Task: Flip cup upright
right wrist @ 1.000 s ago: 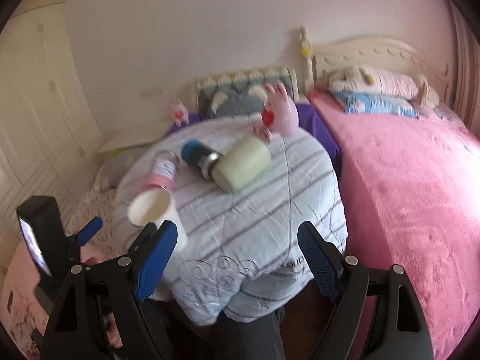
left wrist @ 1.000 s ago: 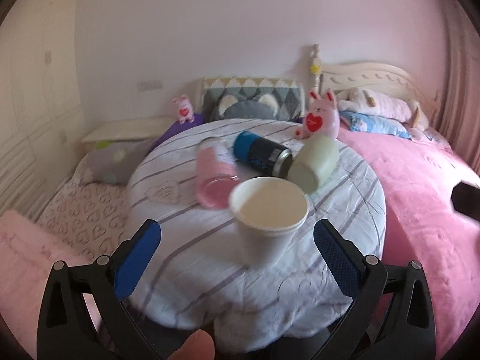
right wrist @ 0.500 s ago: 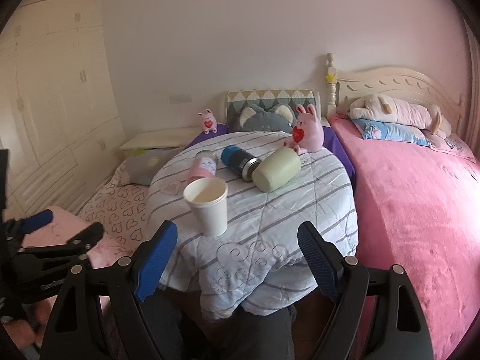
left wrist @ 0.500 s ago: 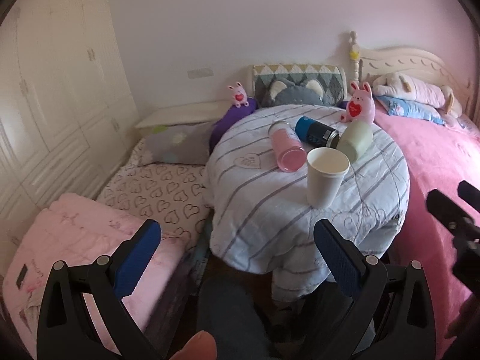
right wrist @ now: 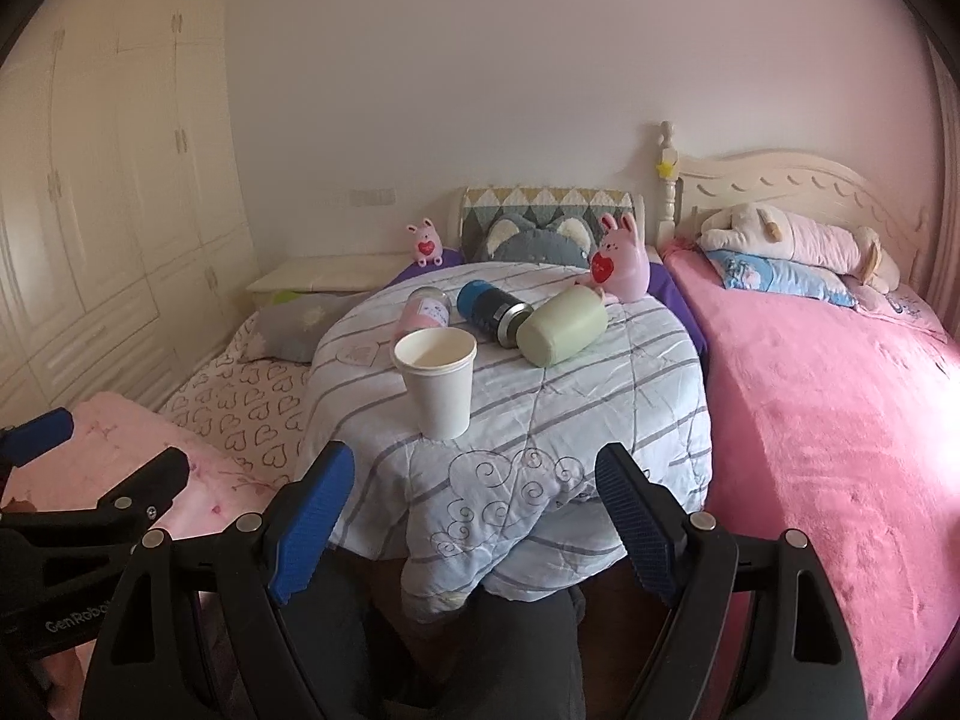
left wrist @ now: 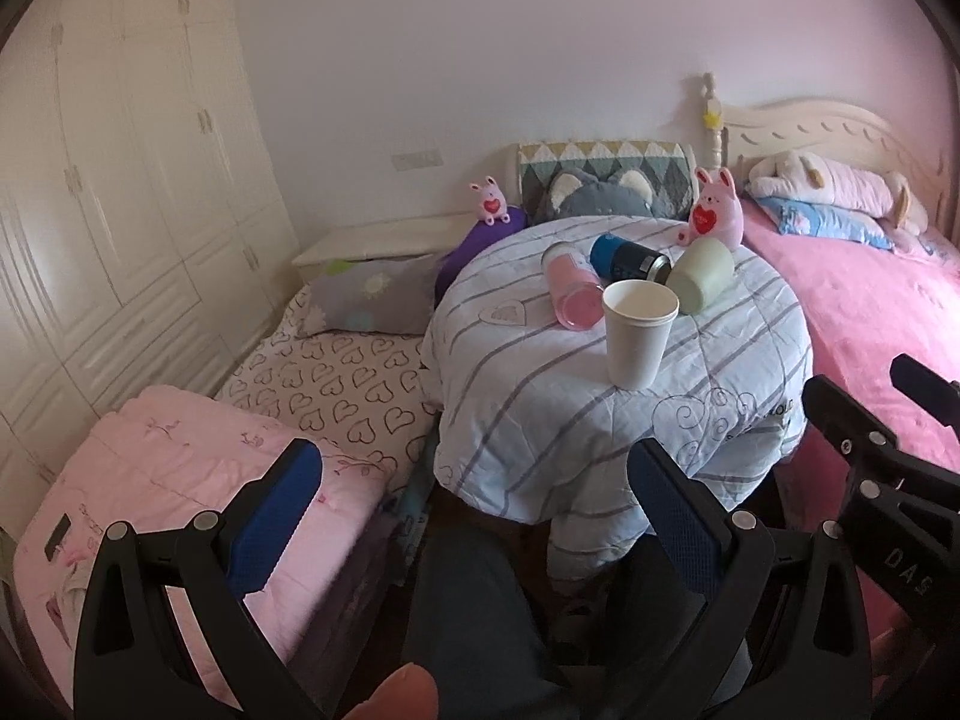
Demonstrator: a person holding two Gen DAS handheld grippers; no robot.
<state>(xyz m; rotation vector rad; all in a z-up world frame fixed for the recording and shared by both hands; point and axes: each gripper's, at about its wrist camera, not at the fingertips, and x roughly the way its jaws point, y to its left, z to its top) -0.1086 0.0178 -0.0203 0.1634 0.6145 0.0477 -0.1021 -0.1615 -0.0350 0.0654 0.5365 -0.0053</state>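
Note:
A white paper cup (left wrist: 637, 333) (right wrist: 437, 381) stands upright near the front of a round table with a striped cloth (left wrist: 528, 372) (right wrist: 576, 396). Behind it three cups lie on their sides: a pink one (left wrist: 573, 293) (right wrist: 425, 313), a blue and black one (left wrist: 627, 259) (right wrist: 493, 309) and a pale green one (left wrist: 703, 283) (right wrist: 564, 327). My left gripper (left wrist: 480, 516) is open and empty, well back from the table, low and to the cup's left. My right gripper (right wrist: 474, 522) is open and empty, below the table's front edge.
A pink rabbit toy (left wrist: 713, 215) (right wrist: 621, 267) sits at the table's back edge. A pink bed (right wrist: 840, 420) lies to the right, a low mattress with heart print (left wrist: 336, 384) to the left, and white wardrobes (left wrist: 108, 210) along the left wall.
Both grippers have pulled back and away from the table, open. The paper cup now stands free on the table, farther from both cameras.

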